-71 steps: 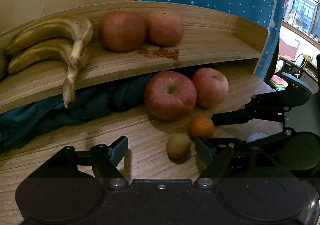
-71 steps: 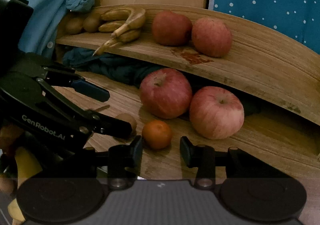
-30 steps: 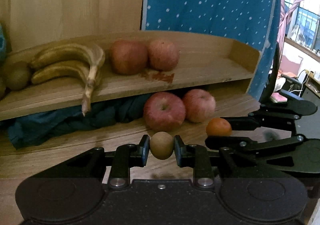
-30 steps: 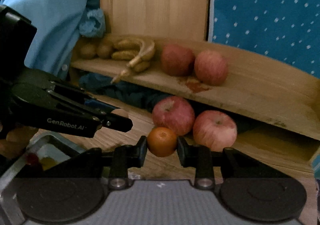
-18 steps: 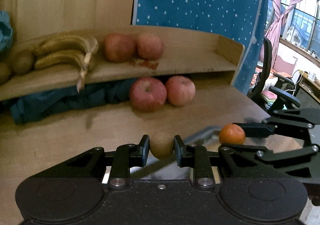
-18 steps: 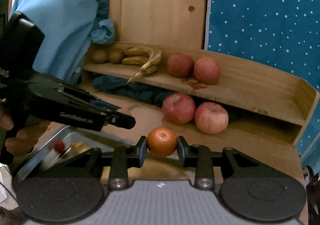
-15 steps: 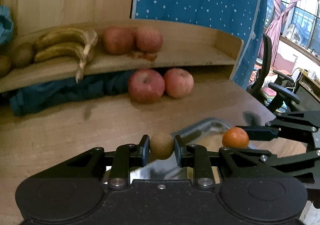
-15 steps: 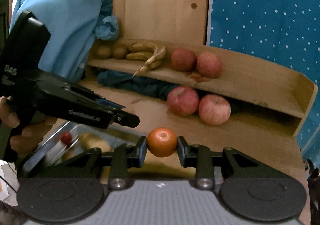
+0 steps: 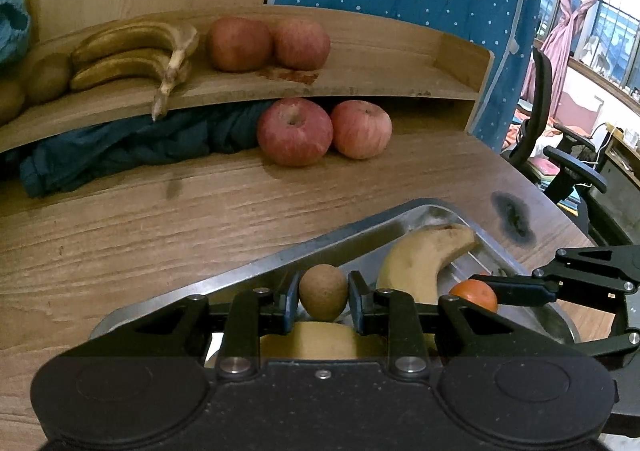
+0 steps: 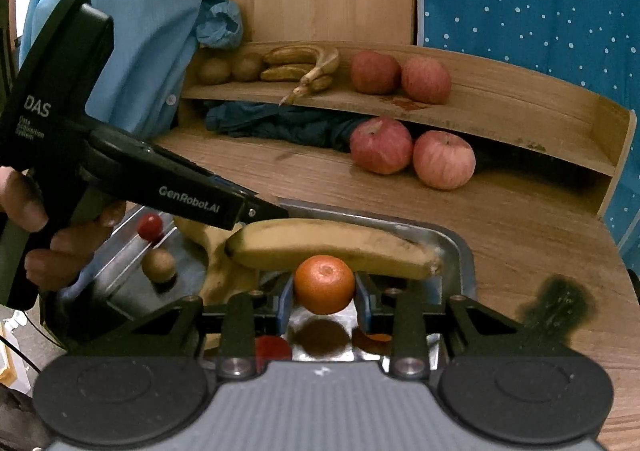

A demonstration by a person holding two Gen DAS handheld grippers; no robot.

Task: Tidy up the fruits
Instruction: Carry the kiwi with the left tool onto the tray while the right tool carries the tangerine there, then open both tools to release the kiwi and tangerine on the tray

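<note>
Gripping kiwi (image 9: 323, 292) and orange (image 10: 324, 284), above tray (image 9: 256, 266) rim

Inside the metal tray (image 10: 460, 251), a long banana (image 10: 336, 247) lies across the far side, with a kiwi (image 10: 159, 265) and a small red fruit (image 10: 149, 226) at the left. Bare tray floor shows near the middle, under the orange (image 10: 324, 284). The wooden table (image 9: 140, 219) lies open between the tray and two apples (image 9: 295, 131) by the far shelf (image 9: 360, 83).

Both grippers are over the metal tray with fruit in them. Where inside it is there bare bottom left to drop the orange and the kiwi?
Bare metal shows below the orange, ahead of the right gripper, between the red fruit and an orange piece. The tray is also bare left of the bananas, around the loose kiwi. The middle is crowded.
</note>
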